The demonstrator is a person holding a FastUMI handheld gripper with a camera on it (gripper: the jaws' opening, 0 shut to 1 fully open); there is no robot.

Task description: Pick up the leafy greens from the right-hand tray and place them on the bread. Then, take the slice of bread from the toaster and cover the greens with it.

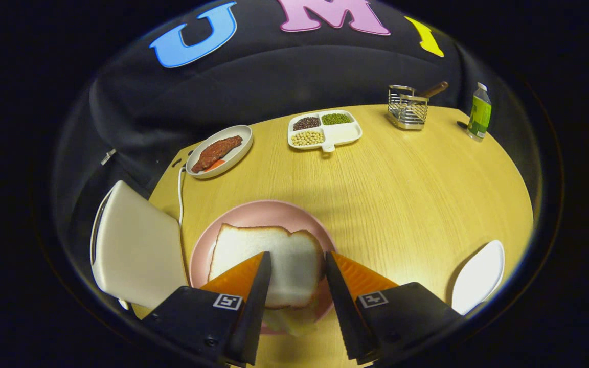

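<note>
Matt wood-grain table (402, 194), glossy pink plate (253, 212), shiny wire-metal rack (408, 110), smooth white toaster (133, 245)

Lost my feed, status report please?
Gripper open, fingers straddling bread slice on pink plate. Pale green shows under the slice's near edge. Nothing in the way.

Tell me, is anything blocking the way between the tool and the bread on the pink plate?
Nothing visible does. The tool hovers with its fingers apart directly over the bread slice, which lies flat on the pink plate. The toaster stands beside the plate, off the path.
</note>
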